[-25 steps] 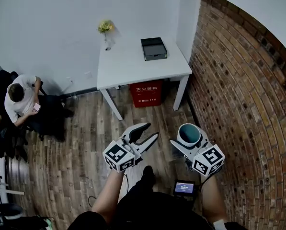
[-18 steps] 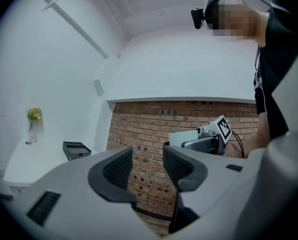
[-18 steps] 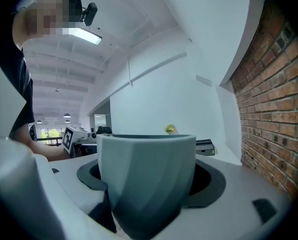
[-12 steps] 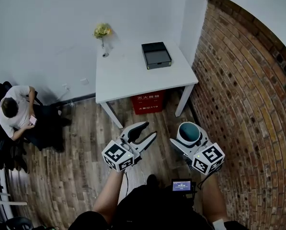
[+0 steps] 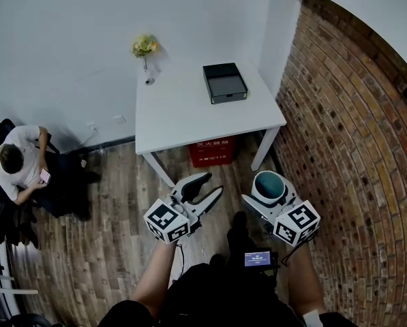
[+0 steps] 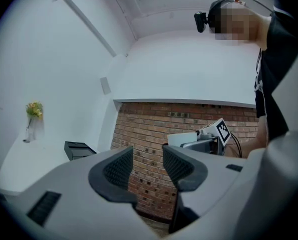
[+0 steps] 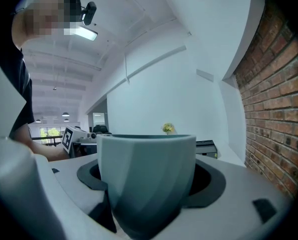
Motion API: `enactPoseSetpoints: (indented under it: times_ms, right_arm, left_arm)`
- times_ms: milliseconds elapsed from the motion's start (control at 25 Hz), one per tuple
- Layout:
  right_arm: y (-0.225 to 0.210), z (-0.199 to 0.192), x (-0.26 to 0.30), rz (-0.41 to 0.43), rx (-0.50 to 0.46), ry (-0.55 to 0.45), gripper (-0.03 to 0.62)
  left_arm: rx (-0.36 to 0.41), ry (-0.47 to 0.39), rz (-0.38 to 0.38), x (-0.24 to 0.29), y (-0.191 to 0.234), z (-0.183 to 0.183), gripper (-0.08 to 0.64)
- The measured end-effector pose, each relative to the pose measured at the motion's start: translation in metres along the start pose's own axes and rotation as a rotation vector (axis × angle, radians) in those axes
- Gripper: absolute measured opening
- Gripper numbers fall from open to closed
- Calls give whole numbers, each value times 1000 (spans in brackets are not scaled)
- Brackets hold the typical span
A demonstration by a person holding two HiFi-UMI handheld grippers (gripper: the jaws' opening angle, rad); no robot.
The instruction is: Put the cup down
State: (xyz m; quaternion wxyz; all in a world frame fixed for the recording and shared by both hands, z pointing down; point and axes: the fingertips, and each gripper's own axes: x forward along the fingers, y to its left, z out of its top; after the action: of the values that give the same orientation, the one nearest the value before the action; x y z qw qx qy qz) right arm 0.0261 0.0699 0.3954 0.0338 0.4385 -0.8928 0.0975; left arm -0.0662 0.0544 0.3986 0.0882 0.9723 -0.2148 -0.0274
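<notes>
Cup [image 5: 269, 187] position governs the coming move: it is short of the table [image 5: 183, 107], off the table's near right corner and over the floor. It stands upright, mouth up. The free tabletop therefore lies ahead of the jaws and slightly to the left.

Surroundings, by size:
- Brick wall [image 5: 353, 148]: runs along the table's right end. It limits any swing to the right.
- Table: white, mostly bare across its near and middle area. This is judged the likely set-down surface.
- Seated person [image 5: 19, 169]: well apart from the table, to its left. Not in the path.
- Red box [image 5: 212, 150]: under the table, at the near edge. It is below the route.
- Black box [image 5: 225, 82]: on the table's far right part. Set down short of it.
- Vase [image 5: 145, 50]: at the table's far left edge, holding flowers.

Grippers:
- Right gripper [image 5: 268, 191]: clamped on the cup's body, one jaw on each side. It is the nearer to the table's right half.
- Left gripper [image 5: 213, 184]: jaws apart, nothing between them.
</notes>
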Motion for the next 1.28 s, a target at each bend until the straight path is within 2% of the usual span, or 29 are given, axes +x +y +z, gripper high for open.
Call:
enactPoseSetpoints:
  times_ms: [320,800,1280]
  right_arm:
    - [-51,10,47,41,-7,-20,405]
    - [-165,49,121,102,-23,-32,405]
    - [-256,67,175,154,-1,-22,405]
  left_arm:
    - [22,5,55,33,53,4,187]
    - [39,16,110,135,150,29,187]
    - [31,34,147,218,219,40,187]
